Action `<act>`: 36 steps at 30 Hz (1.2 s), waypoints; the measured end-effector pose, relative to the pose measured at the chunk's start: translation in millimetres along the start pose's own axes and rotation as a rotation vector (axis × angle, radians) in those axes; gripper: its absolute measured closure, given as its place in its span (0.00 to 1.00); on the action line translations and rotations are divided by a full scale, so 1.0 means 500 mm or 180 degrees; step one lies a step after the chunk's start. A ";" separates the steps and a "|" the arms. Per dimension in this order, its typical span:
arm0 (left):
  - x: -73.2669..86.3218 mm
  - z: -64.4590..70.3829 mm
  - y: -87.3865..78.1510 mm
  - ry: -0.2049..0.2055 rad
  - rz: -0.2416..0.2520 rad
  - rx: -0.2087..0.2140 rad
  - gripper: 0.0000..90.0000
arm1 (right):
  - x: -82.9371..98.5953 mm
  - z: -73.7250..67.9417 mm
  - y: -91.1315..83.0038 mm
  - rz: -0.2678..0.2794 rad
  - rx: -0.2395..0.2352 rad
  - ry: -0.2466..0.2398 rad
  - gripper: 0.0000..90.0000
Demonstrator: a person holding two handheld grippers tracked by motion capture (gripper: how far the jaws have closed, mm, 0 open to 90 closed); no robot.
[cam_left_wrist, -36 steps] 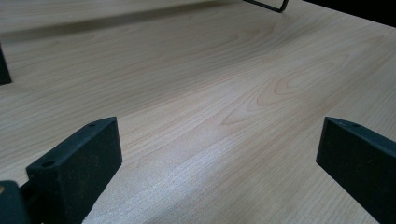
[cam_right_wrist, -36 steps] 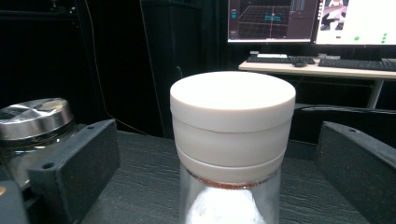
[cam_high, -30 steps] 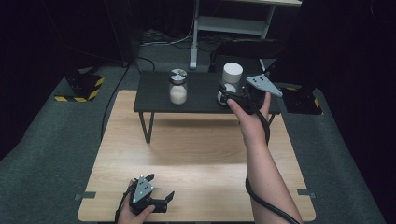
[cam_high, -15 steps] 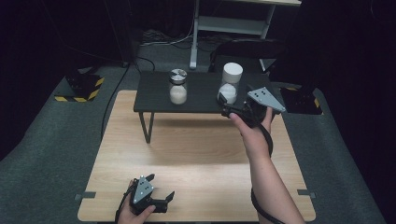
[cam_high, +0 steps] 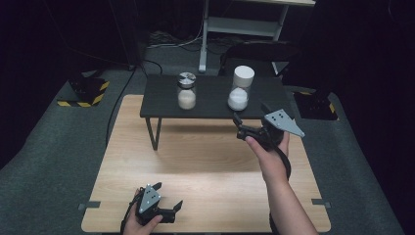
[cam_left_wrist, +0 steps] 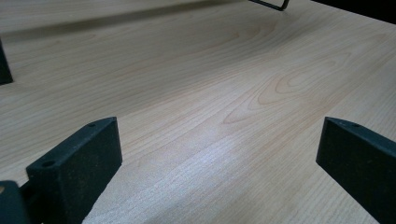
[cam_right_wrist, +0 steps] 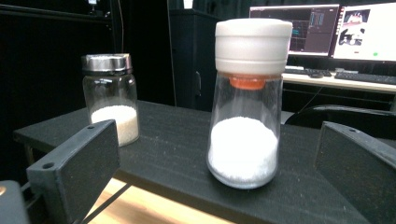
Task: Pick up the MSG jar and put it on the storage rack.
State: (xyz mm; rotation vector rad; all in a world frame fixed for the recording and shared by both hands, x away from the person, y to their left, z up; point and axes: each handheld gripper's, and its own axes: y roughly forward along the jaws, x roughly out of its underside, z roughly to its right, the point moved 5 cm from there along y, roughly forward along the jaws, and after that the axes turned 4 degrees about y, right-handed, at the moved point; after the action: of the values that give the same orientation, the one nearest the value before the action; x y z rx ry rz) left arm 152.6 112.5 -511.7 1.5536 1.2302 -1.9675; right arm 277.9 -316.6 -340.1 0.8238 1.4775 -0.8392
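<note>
Right gripper [cam_right_wrist: 219,172] wide open, empty, before white-capped jar [cam_right_wrist: 247,102], jaw tips cut off.

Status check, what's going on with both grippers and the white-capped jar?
Right gripper open, short of the white-capped jar. Jar upright on the black shelf, untouched. Left gripper open, low over the wooden table. Nothing between jaws and jar.

White-capped shaker [cam_right_wrist: 246,109] stands between the spread tool [cam_right_wrist: 219,158] jaws.
</note>
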 end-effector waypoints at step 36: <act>0.000 -0.001 0.000 0.0005 -0.0001 -0.0001 0.00 | 0.147 0.006 -0.122 -0.0240 -0.0081 -0.0112 0.00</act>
State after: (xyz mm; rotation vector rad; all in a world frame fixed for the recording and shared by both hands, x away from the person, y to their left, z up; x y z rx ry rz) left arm 152.9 112.6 -511.7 1.5552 1.2315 -1.9665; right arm 221.7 -347.1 -410.9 0.7347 1.4927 -0.8850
